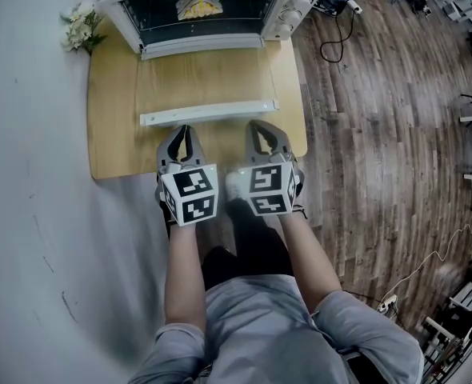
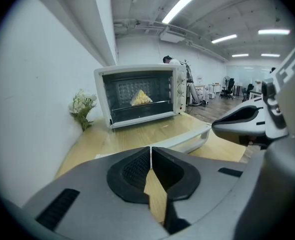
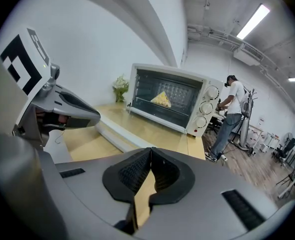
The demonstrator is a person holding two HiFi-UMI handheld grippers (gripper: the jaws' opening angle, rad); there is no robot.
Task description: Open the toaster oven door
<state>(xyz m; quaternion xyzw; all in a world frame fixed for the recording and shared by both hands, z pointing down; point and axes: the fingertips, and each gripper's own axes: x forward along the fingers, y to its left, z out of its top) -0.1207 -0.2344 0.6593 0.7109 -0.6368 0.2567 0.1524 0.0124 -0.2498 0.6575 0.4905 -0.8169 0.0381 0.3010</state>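
The white toaster oven (image 1: pixel 212 6) (image 2: pixel 140 96) (image 3: pixel 175 101) stands at the far end of the wooden table (image 1: pixel 116 134), with a yellow wedge of food (image 1: pixel 198 5) inside. Its glass door appears folded down flat, and its white handle bar (image 1: pixel 208 113) (image 2: pixel 187 140) (image 3: pixel 117 136) lies across the table in front of me. My left gripper (image 1: pixel 182 132) (image 2: pixel 150 149) and right gripper (image 1: pixel 256 126) (image 3: pixel 151 150) hover side by side just short of that bar. Both are shut with nothing between the pads.
A small bunch of white flowers (image 1: pixel 80 26) (image 2: pixel 81 106) sits left of the oven against the white wall. Right of the table is wood floor with cables (image 1: pixel 340 30). A person (image 3: pixel 232 114) stands beyond the oven's knob side.
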